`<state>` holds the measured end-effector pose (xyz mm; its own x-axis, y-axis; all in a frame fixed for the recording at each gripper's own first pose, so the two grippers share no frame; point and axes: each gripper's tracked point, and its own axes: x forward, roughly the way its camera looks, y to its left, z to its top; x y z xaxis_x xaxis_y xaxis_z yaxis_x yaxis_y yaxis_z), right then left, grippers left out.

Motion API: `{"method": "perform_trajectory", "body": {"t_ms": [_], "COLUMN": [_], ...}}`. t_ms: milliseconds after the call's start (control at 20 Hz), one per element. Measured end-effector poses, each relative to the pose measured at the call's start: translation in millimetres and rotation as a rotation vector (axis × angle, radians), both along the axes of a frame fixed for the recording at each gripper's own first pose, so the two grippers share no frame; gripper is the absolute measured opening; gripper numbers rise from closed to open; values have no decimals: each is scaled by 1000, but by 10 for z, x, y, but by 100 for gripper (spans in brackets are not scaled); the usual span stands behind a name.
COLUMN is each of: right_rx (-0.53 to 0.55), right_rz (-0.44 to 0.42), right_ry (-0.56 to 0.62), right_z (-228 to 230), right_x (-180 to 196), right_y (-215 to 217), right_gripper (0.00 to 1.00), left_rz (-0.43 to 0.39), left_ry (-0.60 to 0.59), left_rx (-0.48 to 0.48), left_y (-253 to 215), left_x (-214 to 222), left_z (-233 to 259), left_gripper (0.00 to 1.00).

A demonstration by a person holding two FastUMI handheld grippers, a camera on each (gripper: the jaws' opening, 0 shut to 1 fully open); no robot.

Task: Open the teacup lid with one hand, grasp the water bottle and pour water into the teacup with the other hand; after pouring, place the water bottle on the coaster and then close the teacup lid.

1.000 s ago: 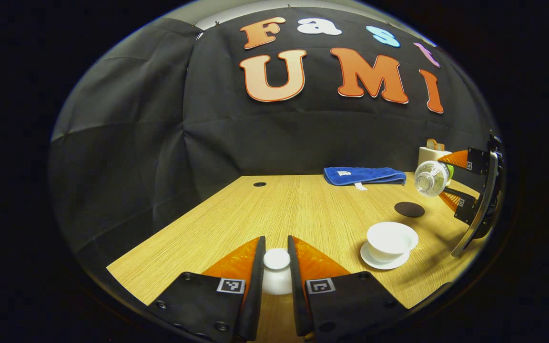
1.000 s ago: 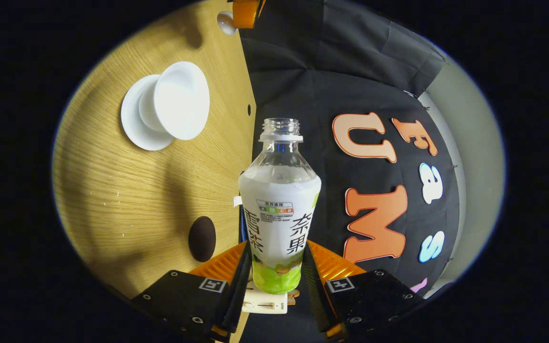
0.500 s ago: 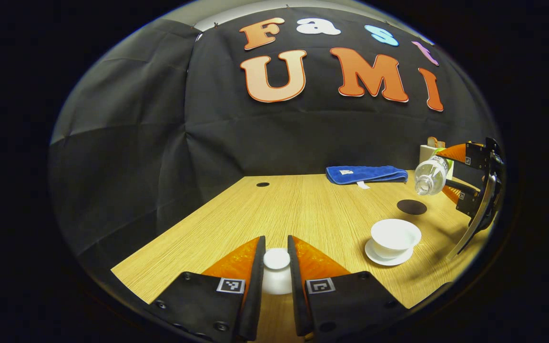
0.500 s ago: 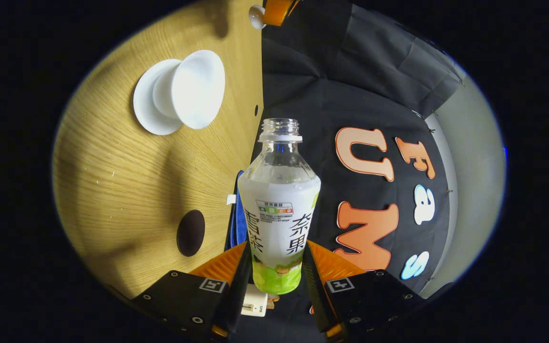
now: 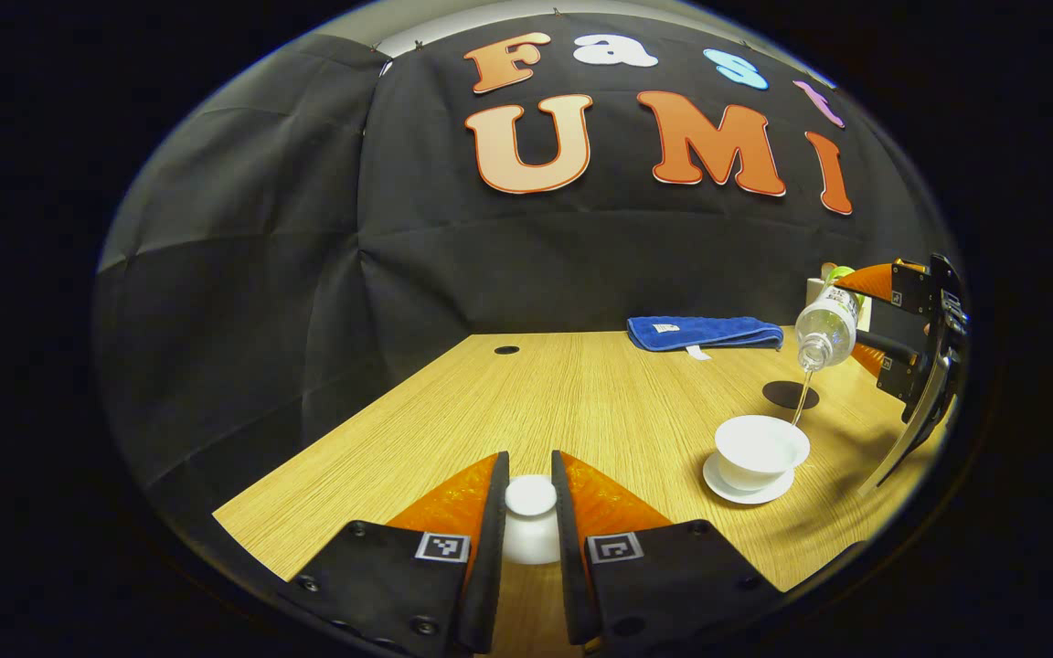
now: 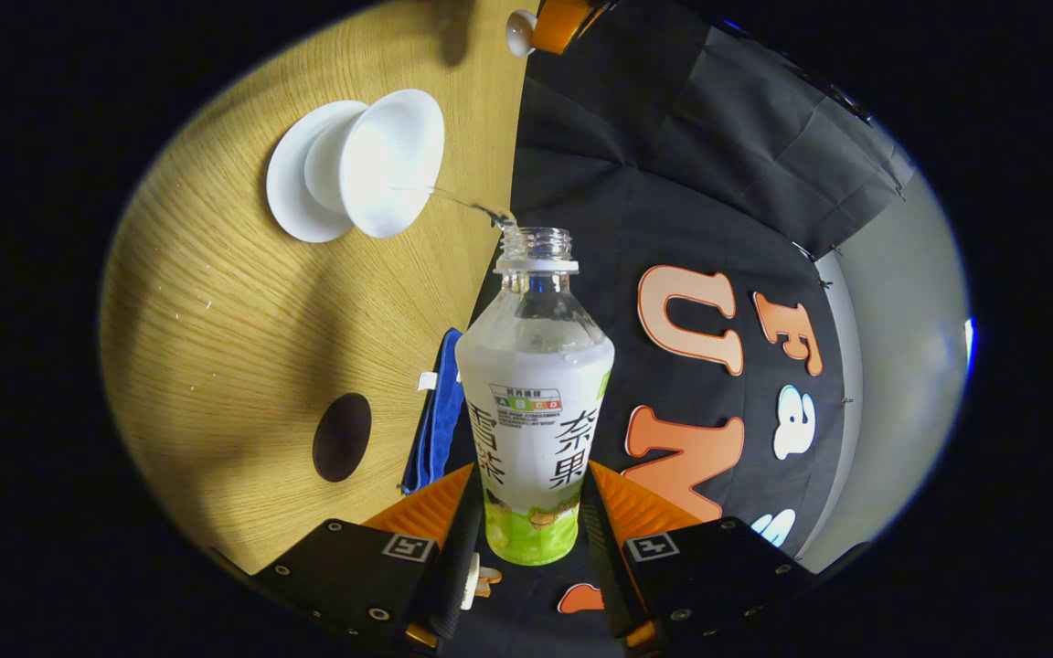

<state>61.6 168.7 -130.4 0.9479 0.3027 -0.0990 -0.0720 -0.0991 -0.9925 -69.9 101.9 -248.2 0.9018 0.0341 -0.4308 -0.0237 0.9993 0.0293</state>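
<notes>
Wood-grain table (image 5: 581, 402), pale and bare across its middle, backed by dark cloth wall (image 5: 243, 274). Blue towel (image 5: 705, 333) folded at the far edge, against the cloth. Pale box-like item (image 5: 817, 291) beyond the bottle, too blurred to tell apart. Water bottle (image 6: 536, 402) uncapped, tipped mouth-down toward the cup, pinched low on its labelled body between both fingers of the right gripper (image 6: 534, 539); seen in the left gripper view as a clear bottle (image 5: 826, 327) slanting downward at the far right, gripper (image 5: 865, 315) behind it. Thin stream of water (image 5: 801, 399) ran from the mouth down to the near rim of the teacup (image 5: 761, 446). Teacup white, lidless, upright on a white saucer (image 5: 748, 491), standing near the right edge of the table; in the right gripper view shown sideways, cup (image 6: 389, 164) and saucer (image 6: 293, 196) with the stream (image 6: 453, 199) arcing into the bowl. Dark round coaster (image 5: 790, 394) flat on the wood just beyond the cup, apart from it, bare; also visible (image 6: 342, 437) beside the towel (image 6: 440, 420). Teacup lid (image 5: 531, 521), small and white, held by its knob between the narrowly set fingers of the left gripper (image 5: 530, 512), well to the left of the cup; whether touching the table, could not tell.
</notes>
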Motion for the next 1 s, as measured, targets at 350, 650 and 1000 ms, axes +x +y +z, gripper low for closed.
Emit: {"method": "perform_trajectory", "body": {"t_ms": [350, 650, 1000], "right_rx": [-30, -57, -97], "right_rz": [24, 48, 74], "right_ry": [-49, -104, -180], "right_z": [205, 419, 661], "right_x": [50, 103, 185], "right_y": [-9, 12, 48], "right_gripper": [61, 61, 61], "left_rz": [5, 9, 19], "left_ry": [1, -2, -11], "left_rx": [4, 3, 9], "left_y": [36, 61, 105], "left_x": [-53, -65, -77], "left_z": [52, 97, 166], "left_gripper": [31, 33, 33]}}
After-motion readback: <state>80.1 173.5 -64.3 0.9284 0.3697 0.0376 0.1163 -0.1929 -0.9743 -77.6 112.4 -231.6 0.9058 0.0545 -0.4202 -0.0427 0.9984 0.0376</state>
